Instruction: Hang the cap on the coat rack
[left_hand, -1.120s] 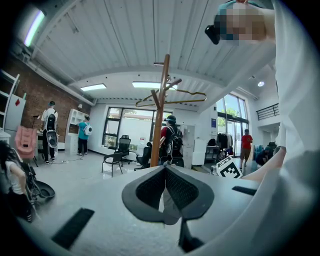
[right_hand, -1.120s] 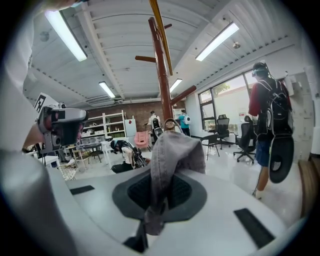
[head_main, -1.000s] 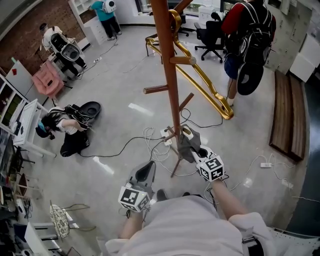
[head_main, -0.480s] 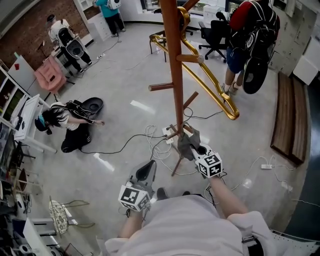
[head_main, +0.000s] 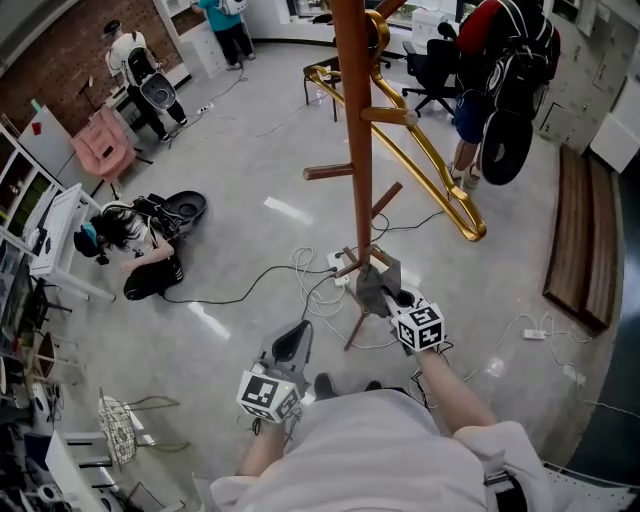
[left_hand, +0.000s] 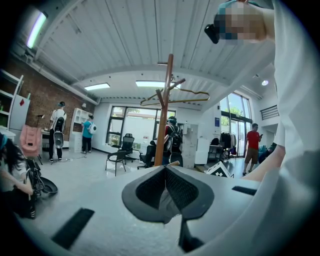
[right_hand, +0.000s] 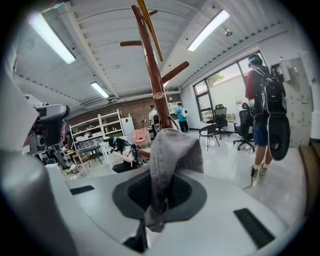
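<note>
Currently: cap (head_main: 372, 282) gripped, beside the coat rack (head_main: 357, 150).
Right gripper (right_hand: 159, 195) pinches the grey cap by a low peg (head_main: 345, 268), on the rack's near side; left gripper (left_hand: 167, 187) pressed together, empty.

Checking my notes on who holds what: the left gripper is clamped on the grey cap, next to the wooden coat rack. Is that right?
Not quite: the right gripper, not the left, is clamped on the grey cap, as the right gripper view shows. It is next to the wooden coat rack.
</note>
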